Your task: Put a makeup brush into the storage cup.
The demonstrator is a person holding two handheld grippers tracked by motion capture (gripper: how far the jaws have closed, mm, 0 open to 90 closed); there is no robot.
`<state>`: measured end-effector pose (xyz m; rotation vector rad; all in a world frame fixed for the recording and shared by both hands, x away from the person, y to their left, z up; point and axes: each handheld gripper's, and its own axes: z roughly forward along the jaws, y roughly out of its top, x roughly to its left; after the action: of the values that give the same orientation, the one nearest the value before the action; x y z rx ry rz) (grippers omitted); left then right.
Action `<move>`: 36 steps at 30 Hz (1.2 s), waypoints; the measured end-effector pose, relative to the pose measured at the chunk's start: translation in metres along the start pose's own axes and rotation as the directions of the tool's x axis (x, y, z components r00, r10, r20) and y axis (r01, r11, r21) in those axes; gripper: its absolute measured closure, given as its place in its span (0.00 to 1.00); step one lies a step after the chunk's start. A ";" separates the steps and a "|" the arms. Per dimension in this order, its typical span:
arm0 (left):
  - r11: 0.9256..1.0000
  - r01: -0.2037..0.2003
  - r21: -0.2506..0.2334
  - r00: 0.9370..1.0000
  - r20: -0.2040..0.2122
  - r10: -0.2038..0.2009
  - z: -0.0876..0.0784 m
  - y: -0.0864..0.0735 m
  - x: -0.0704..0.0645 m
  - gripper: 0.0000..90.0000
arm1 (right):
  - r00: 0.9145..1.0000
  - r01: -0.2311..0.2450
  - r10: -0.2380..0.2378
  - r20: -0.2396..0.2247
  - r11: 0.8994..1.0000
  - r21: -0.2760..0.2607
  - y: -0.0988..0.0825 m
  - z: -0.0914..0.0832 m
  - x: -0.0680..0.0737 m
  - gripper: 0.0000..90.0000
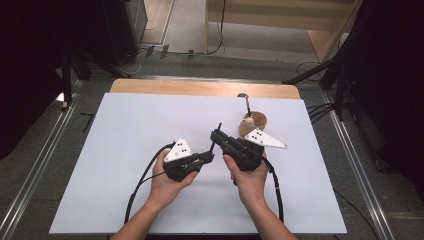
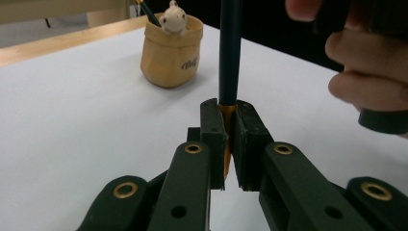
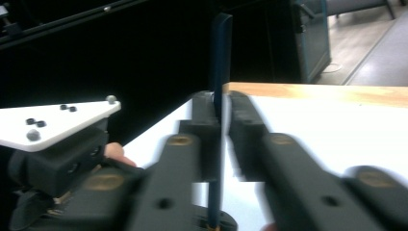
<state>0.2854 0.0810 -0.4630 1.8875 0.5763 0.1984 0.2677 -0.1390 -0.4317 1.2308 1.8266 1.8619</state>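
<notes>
Between both grippers, the pencil point(image 2: 229, 53) stands upright.

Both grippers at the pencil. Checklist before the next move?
1. Left gripper clamped on pencil: ok, pads press its orange end.
2. Right gripper let go: probably ok, a sliver of gap shows beside the pencil, but the view is blurred.
3. Pencil straight between the left jaws: ok.
4. Holder standing, apart from both grippers: ok.
5. Room in holder: cannot tell; another pencil and a figurine sit in it.
</notes>
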 end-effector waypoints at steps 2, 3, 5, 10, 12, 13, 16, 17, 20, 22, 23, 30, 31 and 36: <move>1.000 -0.002 -0.016 1.000 -0.012 0.001 -0.003 0.001 0.001 0.95 | 1.000 -0.018 0.018 0.001 1.000 0.012 -0.003 0.001 0.000 0.66; 1.000 -0.001 -0.025 1.000 -0.014 0.000 -0.004 0.002 0.001 0.95 | 1.000 -0.018 0.018 0.001 1.000 0.012 -0.003 0.001 0.000 0.66; 0.999 -0.004 -0.037 1.000 -0.024 0.003 -0.005 0.002 0.002 0.95 | 0.999 -0.034 0.034 -0.007 0.999 0.030 -0.008 0.004 0.001 0.65; 0.999 -0.001 -0.053 1.000 -0.027 0.000 -0.007 0.003 0.002 0.95 | 0.998 -0.049 0.050 -0.024 0.997 0.053 -0.016 0.007 0.002 0.75; 0.999 -0.005 -0.054 0.999 -0.033 0.003 -0.008 0.003 0.002 0.95 | 0.999 -0.047 0.048 -0.024 0.997 0.054 -0.016 0.008 0.002 0.77; 0.998 -0.002 -0.057 1.000 -0.030 0.000 -0.008 0.003 0.002 0.95 | 0.998 -0.048 0.050 -0.032 0.997 0.055 -0.017 0.008 0.002 0.79; 0.998 0.002 -0.059 1.000 -0.028 -0.004 -0.007 0.003 0.002 0.95 | 0.997 -0.049 0.052 -0.048 0.997 0.065 -0.018 0.010 0.004 0.85; 0.998 -0.001 -0.055 1.000 -0.027 -0.001 -0.007 0.003 0.002 0.95 | 0.997 -0.048 0.051 -0.050 0.997 0.066 -0.019 0.011 0.004 0.86; 0.998 0.013 -0.056 1.000 -0.017 -0.014 -0.006 0.002 0.002 0.95 | 0.997 -0.047 0.050 -0.050 0.997 0.069 -0.019 0.011 0.005 0.90; 0.998 0.036 -0.057 0.999 0.001 -0.036 -0.006 0.002 0.004 0.94 | 0.999 -0.037 0.039 -0.037 0.997 0.068 -0.019 0.011 0.004 0.93; 0.997 0.040 -0.059 0.999 0.001 -0.040 -0.006 0.002 0.005 0.93 | 0.999 -0.032 0.034 -0.036 0.997 0.066 -0.018 0.010 0.003 0.93; 0.997 0.034 -0.067 0.999 0.011 -0.033 -0.005 0.002 0.004 0.73 | 1.000 0.004 -0.004 -0.017 0.999 0.042 -0.011 0.006 0.001 0.94; 0.997 0.031 -0.067 0.999 0.015 -0.030 -0.005 0.002 0.005 0.73 | 1.000 0.004 -0.004 -0.017 0.999 0.042 -0.011 0.006 0.001 0.94; 0.997 0.022 -0.072 1.000 0.013 -0.021 -0.012 0.002 0.009 0.69 | 0.997 0.064 -0.065 0.044 0.997 0.036 -0.005 -0.001 -0.006 0.94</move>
<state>0.2892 0.0949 -0.4576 1.8106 0.5736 0.1916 0.2689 -0.1434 -0.4386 1.2006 1.8596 1.7617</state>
